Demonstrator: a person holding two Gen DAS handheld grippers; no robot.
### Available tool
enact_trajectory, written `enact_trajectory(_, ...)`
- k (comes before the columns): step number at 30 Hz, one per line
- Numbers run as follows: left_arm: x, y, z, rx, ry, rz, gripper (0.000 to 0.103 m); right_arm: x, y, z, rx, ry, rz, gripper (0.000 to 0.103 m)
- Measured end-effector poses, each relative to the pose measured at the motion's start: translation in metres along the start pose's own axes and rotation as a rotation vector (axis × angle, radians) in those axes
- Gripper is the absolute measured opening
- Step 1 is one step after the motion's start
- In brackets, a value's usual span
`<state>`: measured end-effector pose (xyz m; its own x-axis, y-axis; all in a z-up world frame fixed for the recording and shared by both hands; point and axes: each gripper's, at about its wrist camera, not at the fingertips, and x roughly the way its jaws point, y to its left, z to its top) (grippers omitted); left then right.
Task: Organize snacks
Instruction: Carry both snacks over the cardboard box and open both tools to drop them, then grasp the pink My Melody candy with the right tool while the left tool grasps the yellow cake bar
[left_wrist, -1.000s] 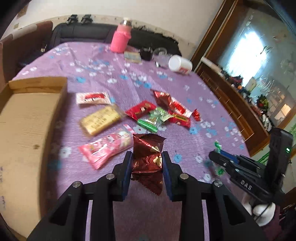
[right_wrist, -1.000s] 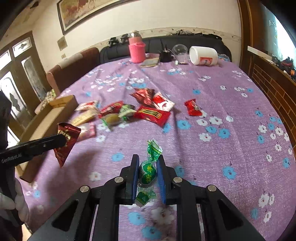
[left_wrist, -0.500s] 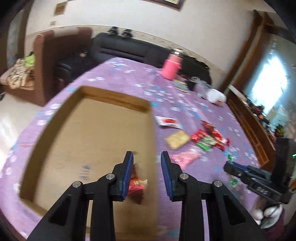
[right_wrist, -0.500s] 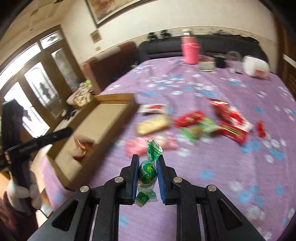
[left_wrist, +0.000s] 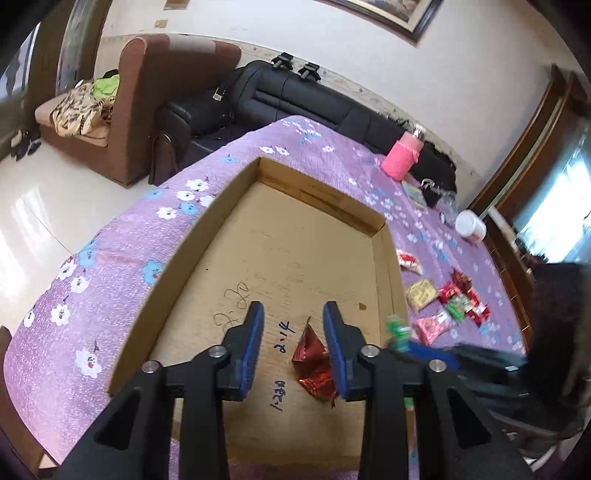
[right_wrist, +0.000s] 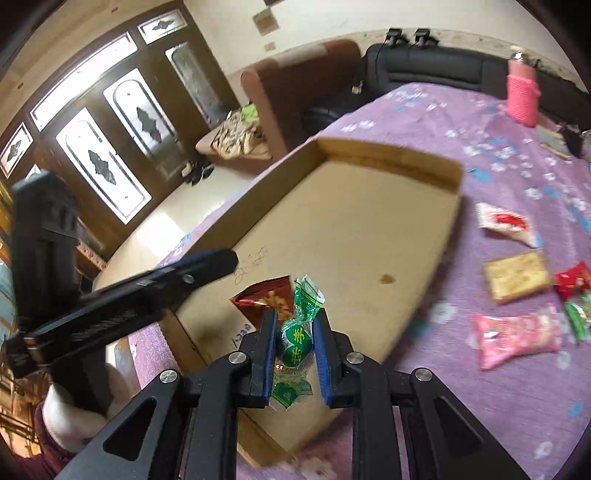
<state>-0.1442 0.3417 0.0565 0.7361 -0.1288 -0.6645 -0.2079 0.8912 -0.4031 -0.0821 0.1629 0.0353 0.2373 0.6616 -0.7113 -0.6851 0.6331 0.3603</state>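
Two tongs over the cardboard box (left_wrist: 295, 236): left gripper (left_wrist: 293, 345) spread above a red wrapper (left_wrist: 314, 363), right gripper (right_wrist: 294, 345) pinching a green candy (right_wrist: 295, 339).

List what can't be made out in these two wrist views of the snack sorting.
- Left wrist view: green candy at the right claw is motion-blurred; its grip is unreadable.
- Left wrist view: lower corner of the dark red snack packet is hidden behind the left claw finger.
- Right wrist view: that packet is partly hidden by the candy.
- Both views: near wall of the cardboard box is hidden by the claws.
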Motion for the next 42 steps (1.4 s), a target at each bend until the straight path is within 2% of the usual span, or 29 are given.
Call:
enact_trajectory(1,-0.003,0.002,0.0,-0.008,-0.009,-0.005,0.051,0.003,0.0,0.0,0.008,0.003,-0.001,0.022)
enact_trajectory(3,-0.011,0.006,0.0,-0.02,-0.032,-0.011,0.064,0.0,-0.004,0.001,0.027,0.014,0.001,0.022)
enact_trajectory(7,-0.024,0.005,0.0,-0.031,-0.07,-0.027,0.068,-0.031,-0.014,0.009,0.054,-0.051,-0.033,0.022)
enact_trajectory(9,-0.029,0.002,0.0,-0.026,-0.085,-0.035,0.069,-0.06,-0.027,0.017,0.062,-0.107,-0.091,0.025)
enact_trajectory(10,-0.031,0.0,0.0,-0.019,-0.094,-0.04,0.069,-0.08,-0.034,0.021,0.054,-0.157,-0.152,0.038)
enact_trajectory(11,-0.034,-0.003,0.0,-0.01,-0.104,-0.043,0.07,-0.096,-0.04,0.021,0.045,-0.206,-0.195,0.063)
enact_trajectory(13,-0.039,-0.011,-0.001,0.008,-0.122,-0.051,0.076,-0.133,-0.058,0.012,0.049,-0.34,-0.269,0.094)
enact_trajectory(14,-0.041,-0.014,-0.002,0.015,-0.129,-0.057,0.078,-0.141,-0.067,0.009,0.064,-0.35,-0.304,0.095)
enact_trajectory(16,-0.042,-0.023,-0.005,0.03,-0.136,-0.075,0.079,-0.142,-0.092,0.003,0.11,-0.259,-0.359,0.091)
enact_trajectory(17,-0.041,-0.029,-0.006,0.041,-0.133,-0.085,0.079,-0.138,-0.106,-0.004,0.151,-0.223,-0.342,0.077)
enact_trajectory(20,-0.034,-0.047,-0.01,0.08,-0.11,-0.103,0.079,-0.115,-0.142,-0.026,0.295,-0.104,-0.263,0.054)
enact_trajectory(25,-0.024,-0.069,-0.017,0.124,-0.071,-0.106,0.079,-0.088,-0.168,-0.037,0.504,-0.091,-0.157,0.053)
enact_trajectory(27,-0.022,-0.072,-0.019,0.128,-0.067,-0.104,0.079,-0.085,-0.168,-0.036,0.548,-0.105,-0.161,0.053)
enact_trajectory(29,-0.021,-0.074,-0.02,0.127,-0.066,-0.101,0.079,-0.075,-0.162,-0.028,0.552,-0.104,-0.21,0.054)
enact_trajectory(31,-0.02,-0.077,-0.02,0.13,-0.063,-0.099,0.079,-0.063,-0.153,-0.019,0.531,-0.09,-0.295,0.054)
enact_trajectory(34,-0.018,-0.085,-0.022,0.147,-0.054,-0.1,0.079,-0.049,-0.135,-0.012,0.428,-0.07,-0.431,0.054)
enact_trajectory(35,-0.017,-0.088,-0.023,0.156,-0.05,-0.101,0.079,-0.048,-0.132,-0.012,0.399,-0.063,-0.452,0.05)
enact_trajectory(37,-0.016,-0.095,-0.023,0.183,-0.042,-0.102,0.079,-0.051,-0.135,-0.016,0.385,-0.062,-0.432,0.028)
enact_trajectory(39,-0.012,-0.106,-0.022,0.223,-0.031,-0.098,0.079,-0.062,-0.143,-0.024,0.403,-0.065,-0.393,0.027)
enact_trajectory(42,0.001,-0.127,-0.018,0.303,0.002,-0.109,0.079,-0.076,-0.157,-0.04,0.406,-0.073,-0.387,0.026)
